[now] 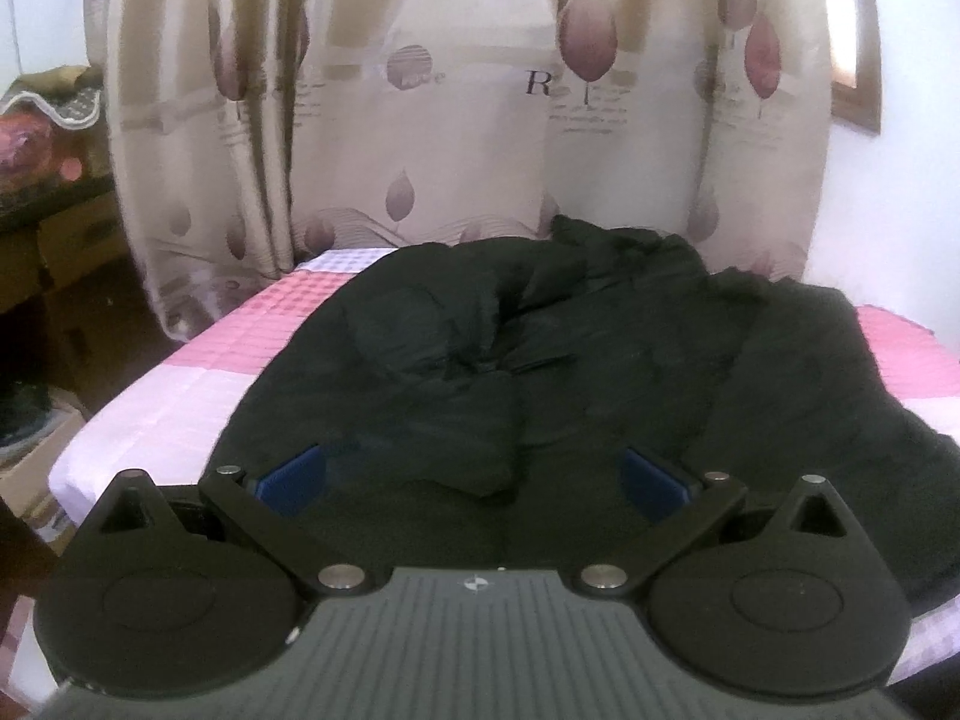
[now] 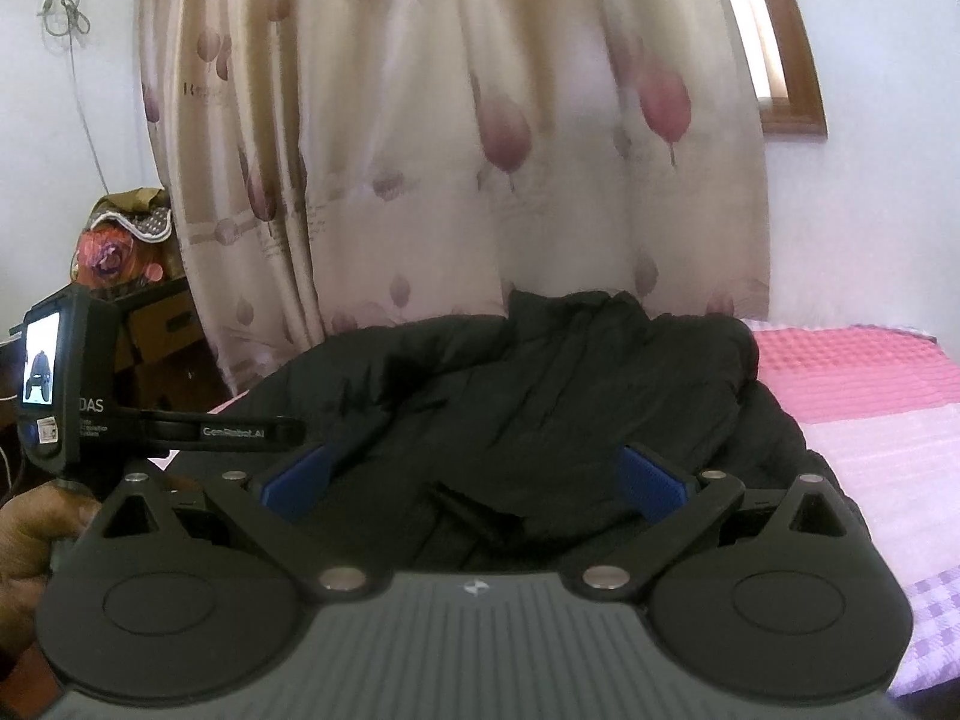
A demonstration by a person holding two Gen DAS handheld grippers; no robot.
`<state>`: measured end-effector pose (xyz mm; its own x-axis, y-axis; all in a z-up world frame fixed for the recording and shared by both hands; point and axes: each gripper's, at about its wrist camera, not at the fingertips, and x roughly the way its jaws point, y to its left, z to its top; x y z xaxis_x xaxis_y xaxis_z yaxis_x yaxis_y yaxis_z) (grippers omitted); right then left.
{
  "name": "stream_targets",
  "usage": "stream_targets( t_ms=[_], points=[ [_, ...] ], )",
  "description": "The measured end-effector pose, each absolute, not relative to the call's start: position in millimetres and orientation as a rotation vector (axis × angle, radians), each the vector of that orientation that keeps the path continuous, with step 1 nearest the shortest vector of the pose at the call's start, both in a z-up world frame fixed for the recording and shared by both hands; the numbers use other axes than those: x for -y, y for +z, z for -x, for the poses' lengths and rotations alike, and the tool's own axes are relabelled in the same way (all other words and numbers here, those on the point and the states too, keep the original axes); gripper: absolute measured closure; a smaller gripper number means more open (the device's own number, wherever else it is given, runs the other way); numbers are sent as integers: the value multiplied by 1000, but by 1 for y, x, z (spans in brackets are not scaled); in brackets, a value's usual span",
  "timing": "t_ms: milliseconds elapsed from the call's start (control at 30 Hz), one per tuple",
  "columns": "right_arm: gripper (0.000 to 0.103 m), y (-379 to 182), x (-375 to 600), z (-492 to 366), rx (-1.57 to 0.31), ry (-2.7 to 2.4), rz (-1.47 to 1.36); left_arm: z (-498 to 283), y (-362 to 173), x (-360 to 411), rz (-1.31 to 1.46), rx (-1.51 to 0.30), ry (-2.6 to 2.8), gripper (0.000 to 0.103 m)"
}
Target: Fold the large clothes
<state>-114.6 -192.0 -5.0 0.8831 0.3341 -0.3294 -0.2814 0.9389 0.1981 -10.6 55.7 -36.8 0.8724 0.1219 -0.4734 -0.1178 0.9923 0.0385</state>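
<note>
A large black padded jacket (image 1: pixel 540 360) lies spread and rumpled across a bed covered by a pink and white checked quilt (image 1: pixel 198 372), with a cream curtain printed with mauve leaves (image 1: pixel 420 90) hanging behind it. The left gripper (image 1: pixel 474 480) hovers low over the near hem, its blue-padded jaws spread wide with nothing between them; jacket fabric fills the space straight ahead of the jaws and a creased fold sits just beyond their tips. The right gripper (image 2: pixel 474 480) is likewise wide open and empty, pointing forward over the jacket, whose collar end rises ahead of the jaws near the curtain; bare quilt lies off to the right of its jaws. Both tools are held roughly level, side by side and aimed the same way; in the right view the left tool appears in profile just left of the jaws, with a hand (image 2: pixel 36 534) gripping its handle. No fold seems begun. To do it well, each gripper should probably pinch a near corner of the hem, taking all the thick layers, then lift evenly so the slippery padding does not bunch.
</note>
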Motion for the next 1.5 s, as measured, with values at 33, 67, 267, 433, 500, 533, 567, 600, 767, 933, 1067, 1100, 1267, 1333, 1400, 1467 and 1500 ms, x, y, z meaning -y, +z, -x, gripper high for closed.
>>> stream_targets(
  t_ms=[33,67,267,433,500,533,567,600,767,933,1067,1100,1267,1333,1400,1467,1500],
  points=[
    [0,-5,191,114,-373,323,-146,11,-37,-58,-12,-497,130,0],
    [0,-5,191,114,-377,325,-146,12,-38,-61,-14,-498,134,0],
    [0,-7,187,113,-401,335,-149,16,-38,-83,-40,-510,171,0],
    [0,-6,185,113,-411,337,-140,36,-43,-135,-33,-497,169,0],
    [0,-6,184,114,-405,334,-141,45,-47,-162,-16,-498,183,0],
    [0,-7,184,113,-409,332,-148,50,-49,-178,7,-511,186,0],
    [0,-9,184,112,-421,331,-156,54,-52,-191,35,-520,189,0],
    [0,-10,183,110,-433,336,-167,59,-55,-204,69,-526,187,0],
    [0,-13,177,106,-461,353,-170,79,-79,-244,229,-570,92,0],
    [0,-11,171,105,-466,360,-150,74,-103,-249,344,-592,18,0],
    [0,-12,169,103,-483,364,-145,60,-104,-240,336,-609,-58,84],
    [0,-12,168,102,-483,364,-141,56,-102,-239,333,-642,-91,97],
    [0,-13,168,98,-481,359,-119,58,-49,-246,320,-537,-14,96],
    [0,-14,167,94,-481,357,-111,54,-16,-262,347,-477,57,97],
    [0,-14,168,89,-483,357,-110,43,17,-283,377,-420,138,97],
    [0,-14,169,83,-481,359,-116,26,45,-302,353,-366,228,97],
    [0,-14,170,80,-482,357,-119,18,56,-307,331,-345,265,98]
  ],
)
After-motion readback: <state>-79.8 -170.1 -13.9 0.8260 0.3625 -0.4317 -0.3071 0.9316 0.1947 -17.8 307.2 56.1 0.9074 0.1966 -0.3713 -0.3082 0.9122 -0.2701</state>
